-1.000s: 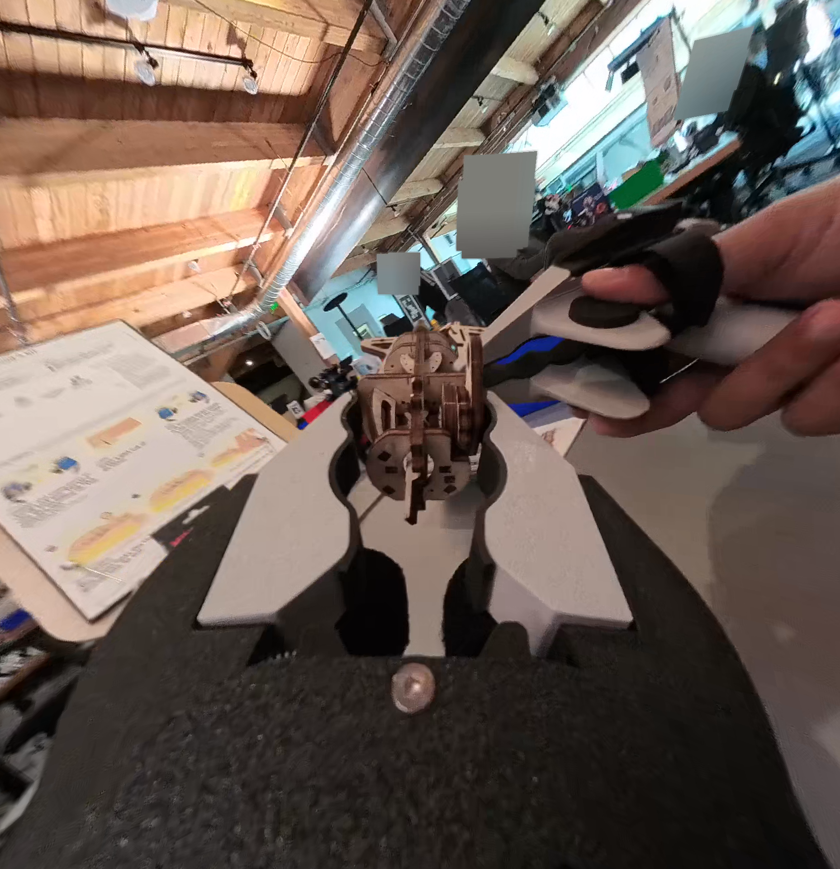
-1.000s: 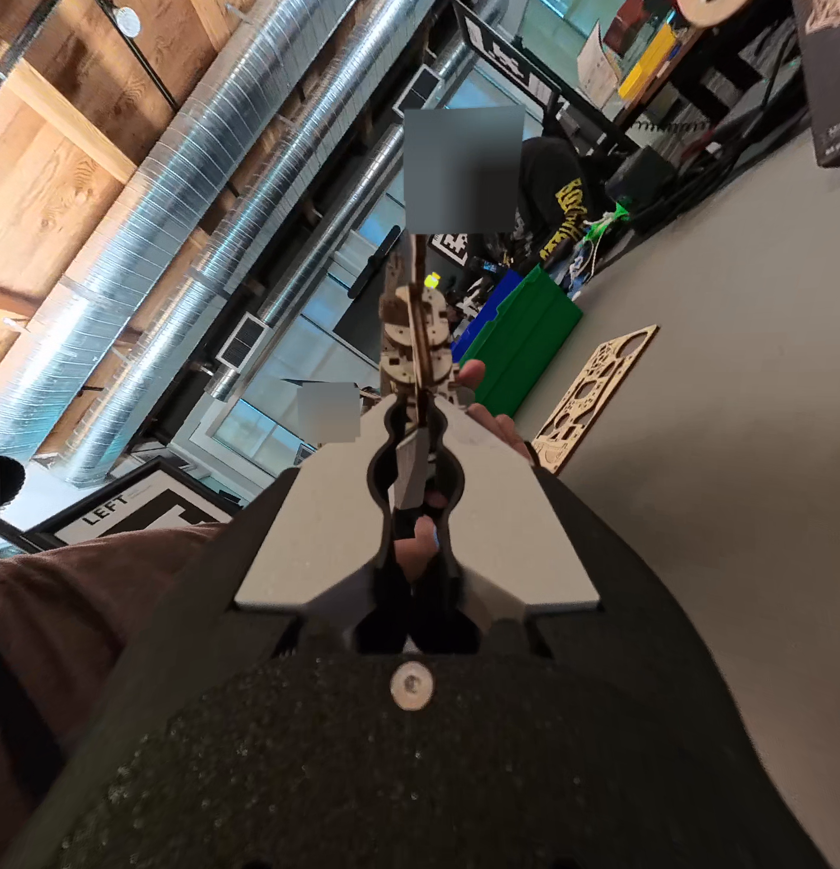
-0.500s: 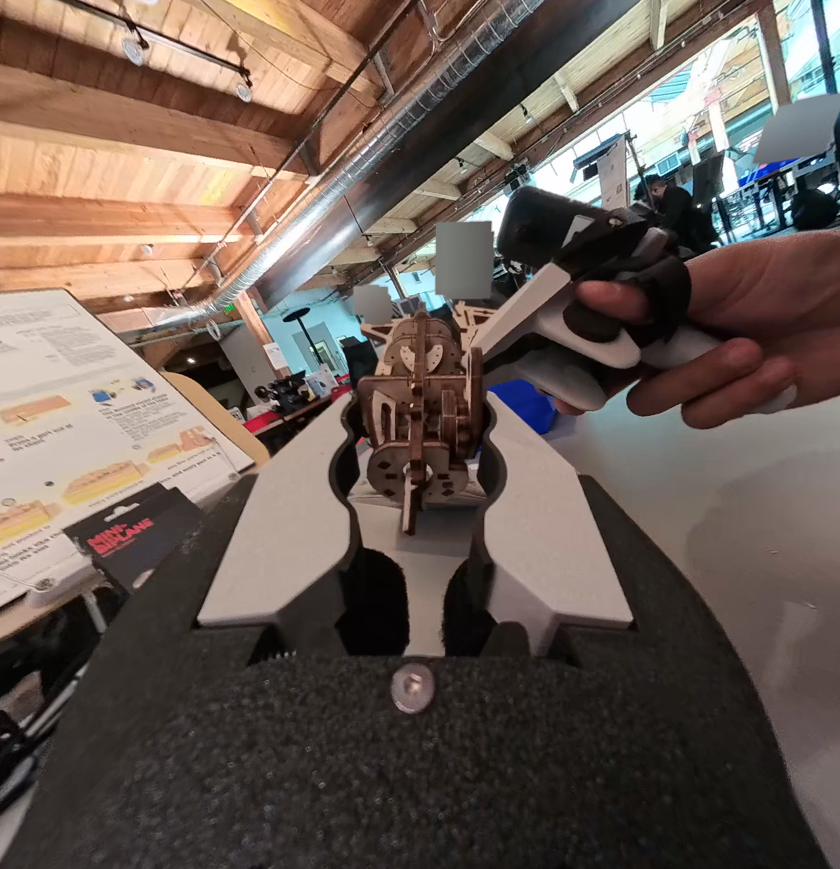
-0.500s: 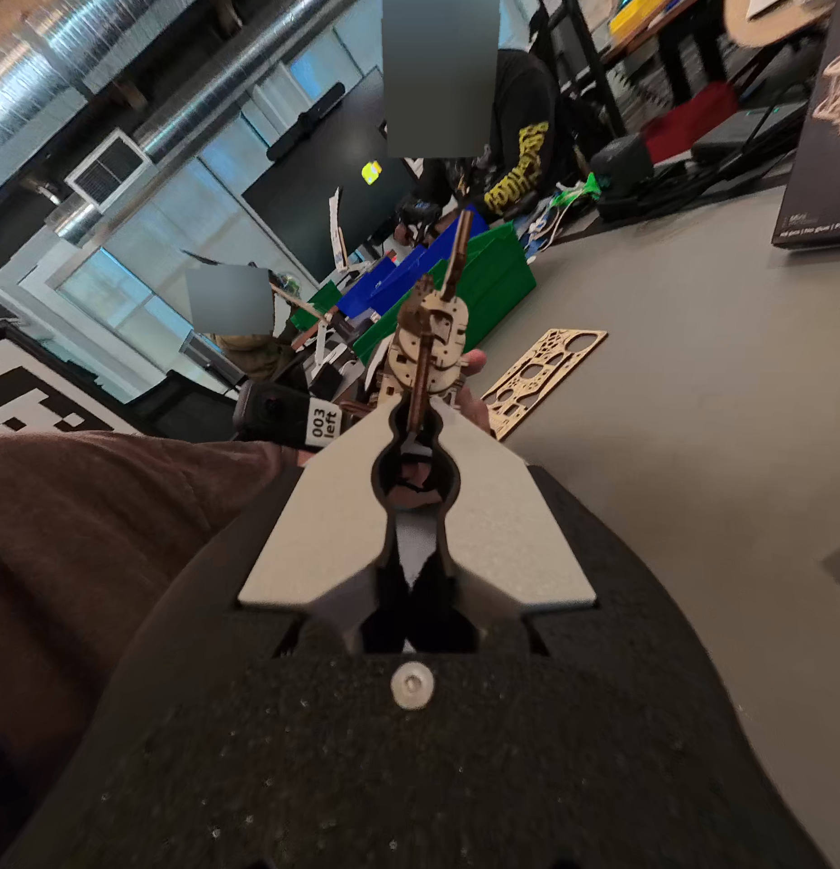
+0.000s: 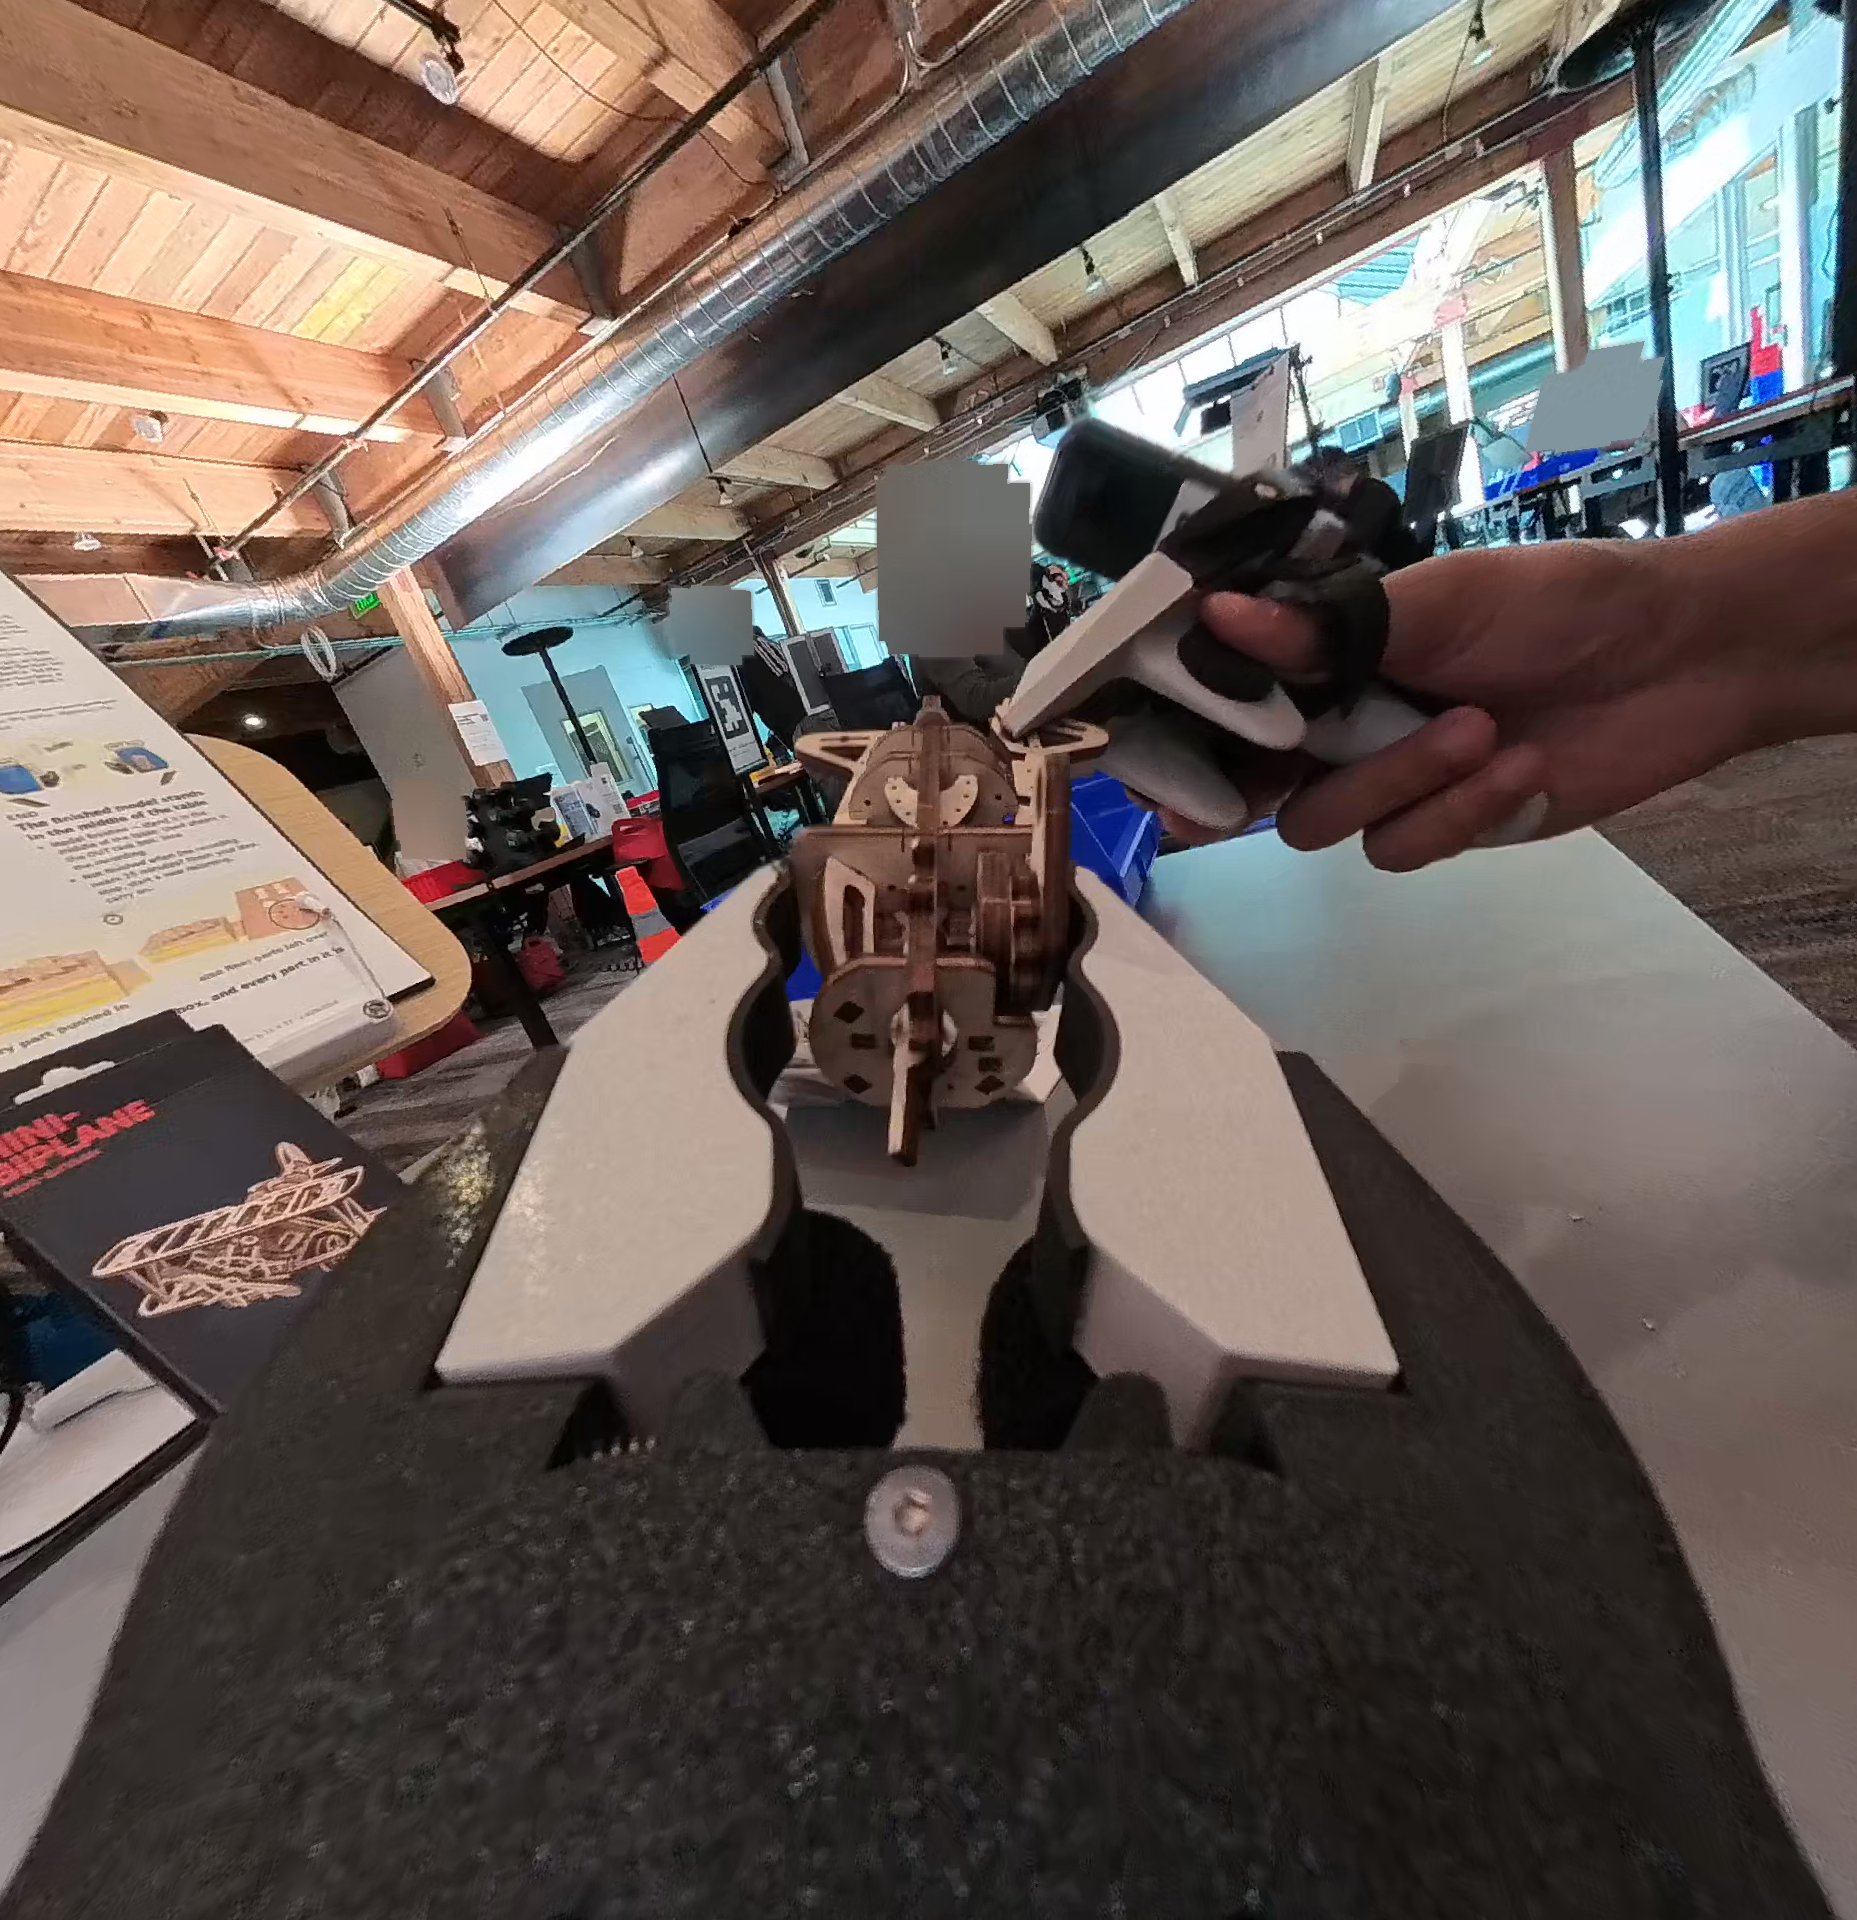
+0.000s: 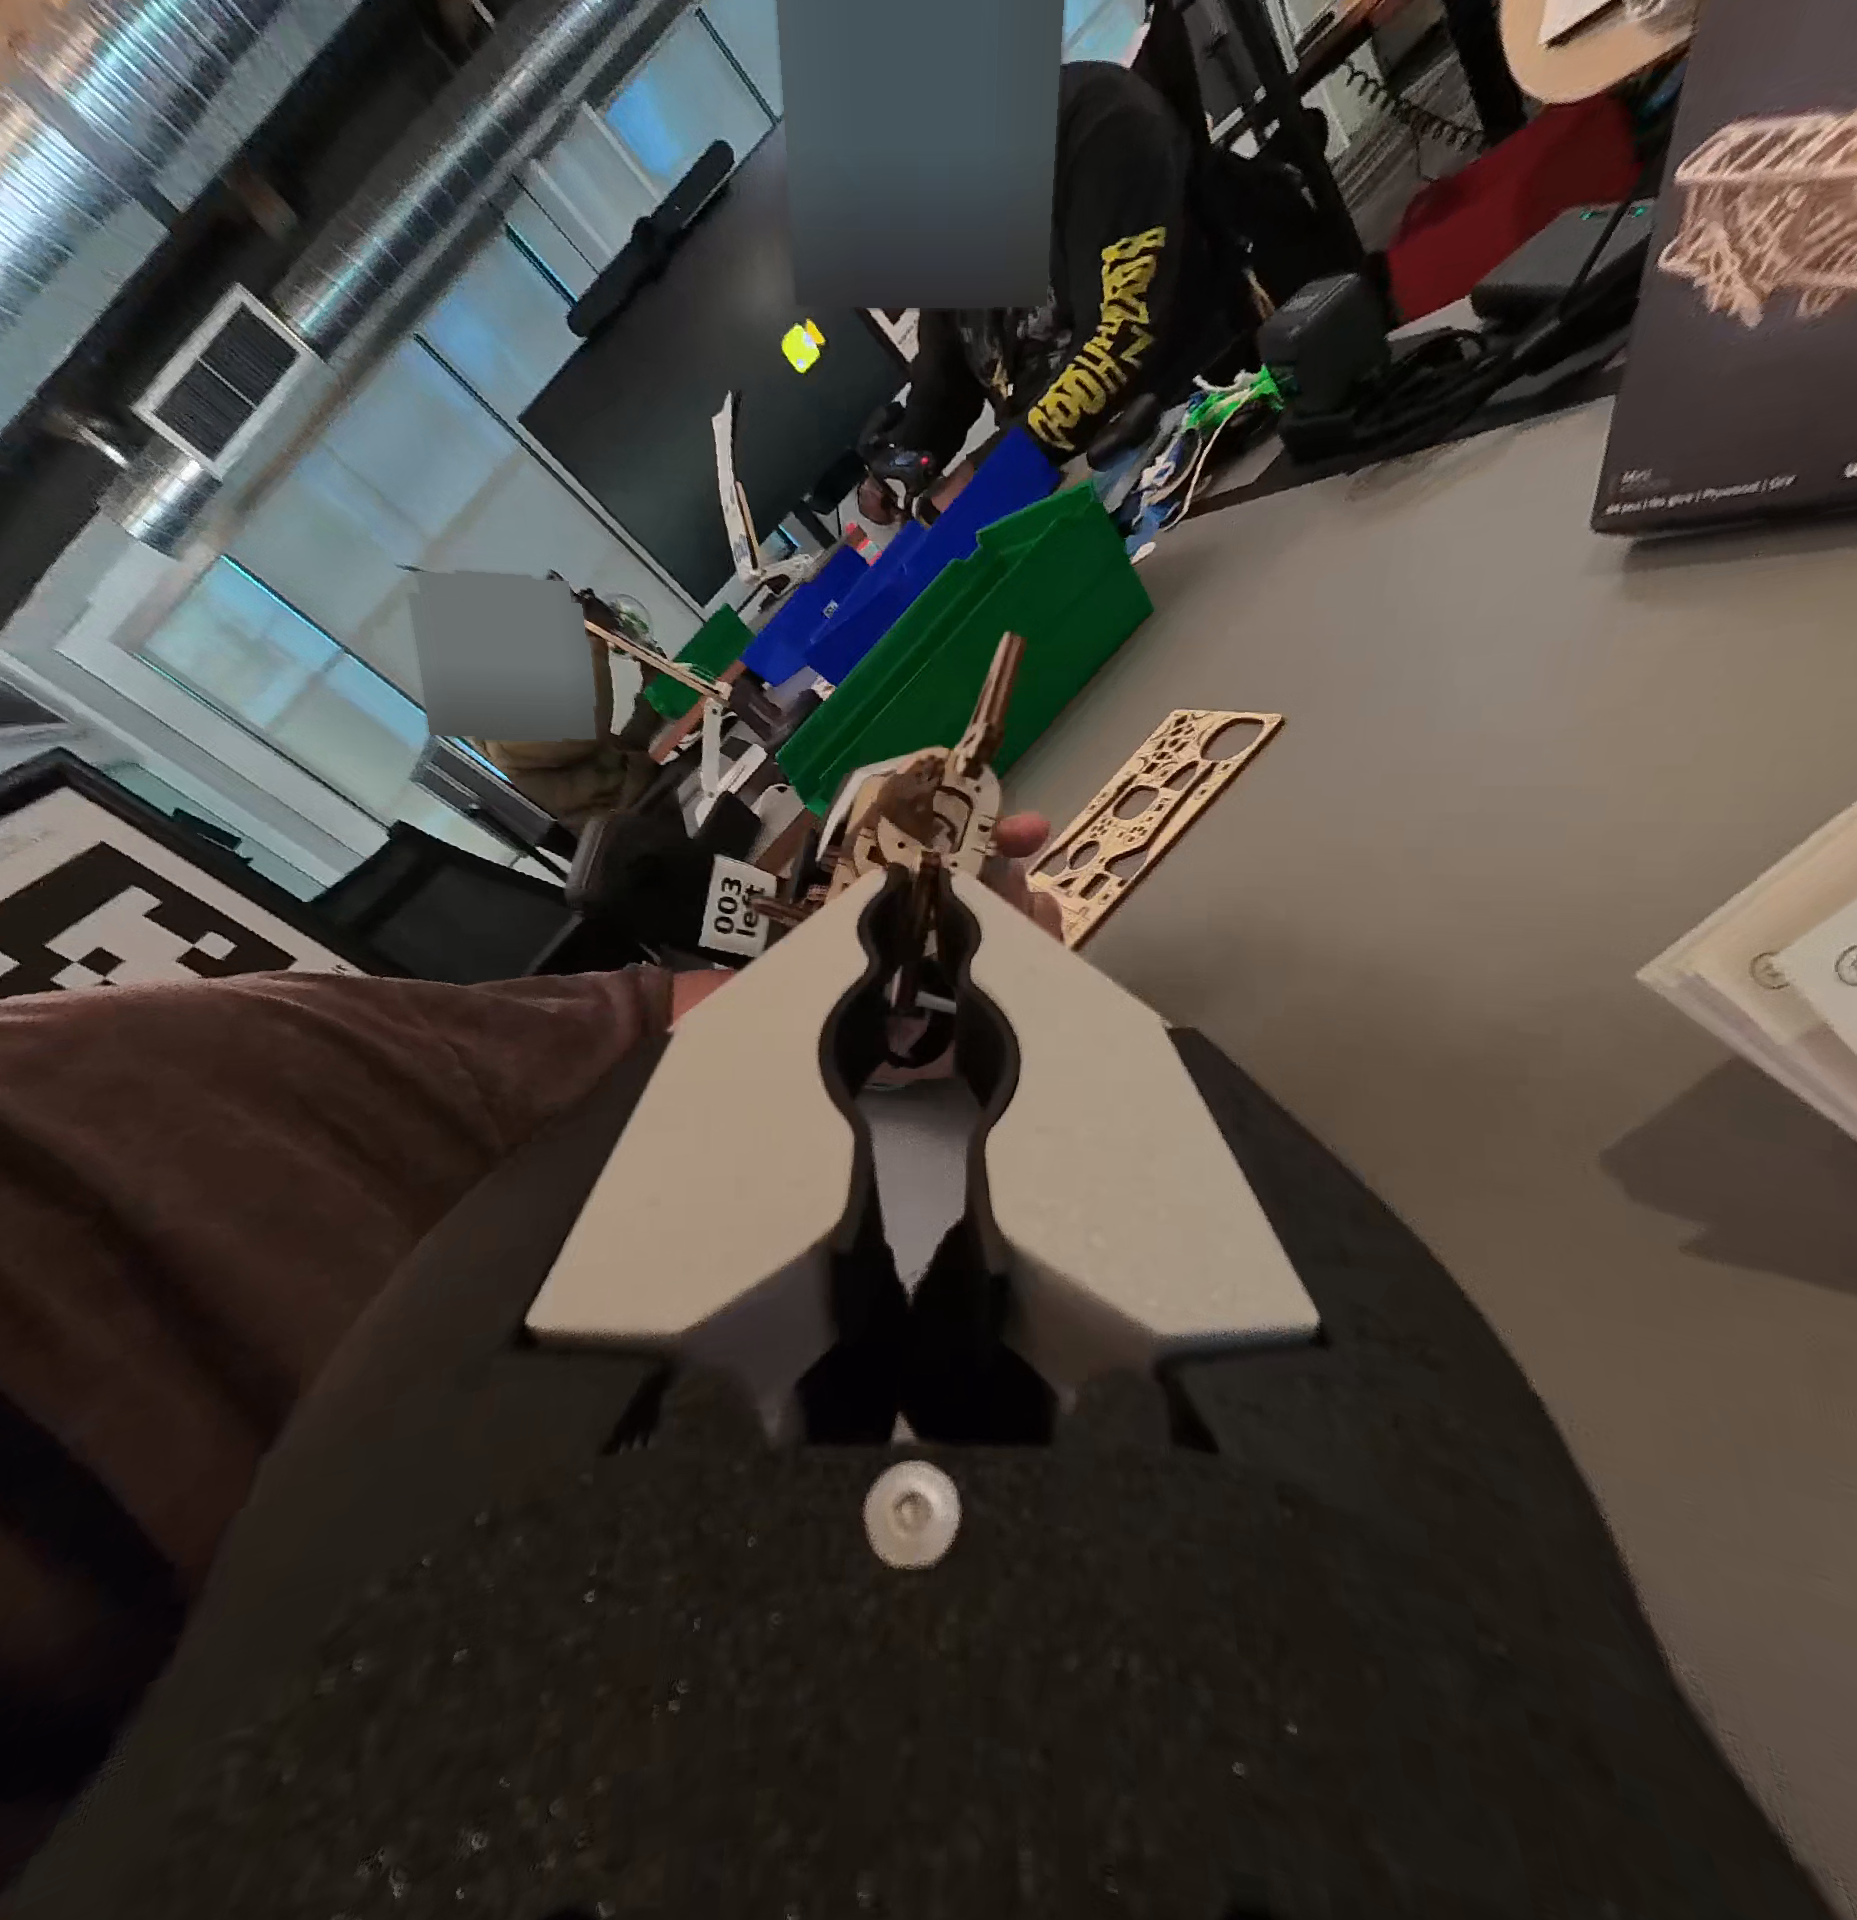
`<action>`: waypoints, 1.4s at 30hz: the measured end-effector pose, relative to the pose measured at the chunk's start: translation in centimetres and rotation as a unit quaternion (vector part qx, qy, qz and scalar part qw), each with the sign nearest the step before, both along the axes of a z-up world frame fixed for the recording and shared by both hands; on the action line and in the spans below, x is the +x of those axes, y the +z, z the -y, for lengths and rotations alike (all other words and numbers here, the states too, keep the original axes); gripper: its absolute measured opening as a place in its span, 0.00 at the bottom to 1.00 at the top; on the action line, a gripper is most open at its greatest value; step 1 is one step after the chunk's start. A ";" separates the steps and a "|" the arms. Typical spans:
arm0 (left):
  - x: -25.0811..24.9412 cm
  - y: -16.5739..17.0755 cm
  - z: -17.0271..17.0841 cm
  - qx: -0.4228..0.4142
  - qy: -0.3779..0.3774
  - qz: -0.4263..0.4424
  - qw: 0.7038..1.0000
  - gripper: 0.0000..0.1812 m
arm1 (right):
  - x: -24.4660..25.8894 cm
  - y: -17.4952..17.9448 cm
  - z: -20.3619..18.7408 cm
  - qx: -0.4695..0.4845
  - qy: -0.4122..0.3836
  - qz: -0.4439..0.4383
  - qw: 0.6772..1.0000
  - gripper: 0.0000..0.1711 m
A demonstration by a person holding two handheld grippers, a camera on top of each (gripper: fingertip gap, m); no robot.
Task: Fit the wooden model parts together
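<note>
Left gripper (image 5: pixel 929 925): its two grey fingers were closed on the wooden model (image 5: pixel 929 935), one finger pressed against each side of the body; the model sat at the finger tips, raised above the grey table (image 5: pixel 1475 1091); a thin wooden strip hung down from its front between the fingers.

Wooden model: a half-built body of pale plywood discs and plates with dark slots; a flat wing-like piece stuck out at its top rear; in the right wrist view the same model (image 6: pixel 924 821) showed just past the tips, with a narrow stick rising from it at a slant.

Right gripper (image 6: pixel 919 894): its fingers were pinched almost together on a thin wooden piece at the model's edge; whether that piece was part of the model or separate could not be told; in the left wrist view this gripper (image 5: pixel 1017 722) came in from the upper right, tips touching the model's top rear; a hand (image 5: pixel 1526 707) wrapped its white handle.

Sleeve (image 6: pixel 280 1143): a brown one filled the left of the right wrist view.

Table items: a plywood sheet (image 6: pixel 1142 821) with cut-out holes lay flat beyond the model; green and blue bins (image 6: pixel 965 644) stood behind it; a black box (image 5: pixel 176 1195) with a plane picture lay at the left, near an instruction board (image 5: pixel 124 883); another dark box (image 6: pixel 1776 260) stood at the far right.
</note>
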State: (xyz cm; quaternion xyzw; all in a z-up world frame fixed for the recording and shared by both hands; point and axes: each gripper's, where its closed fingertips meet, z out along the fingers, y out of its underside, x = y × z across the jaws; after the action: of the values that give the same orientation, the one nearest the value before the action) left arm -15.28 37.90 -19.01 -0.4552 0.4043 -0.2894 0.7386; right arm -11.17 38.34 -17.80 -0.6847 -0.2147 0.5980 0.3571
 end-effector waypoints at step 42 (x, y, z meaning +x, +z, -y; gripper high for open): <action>0.7 -2.5 -0.6 -0.222 -0.174 -0.001 0.959 0.25 | 1.5 -1.4 0.6 0.314 0.010 0.163 0.935 0.31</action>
State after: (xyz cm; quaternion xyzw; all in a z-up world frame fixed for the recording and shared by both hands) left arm -14.60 38.49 -21.51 -0.5305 0.4033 -0.4958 0.5568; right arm -9.70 37.72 -19.24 -0.6233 -0.4542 0.3836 0.5080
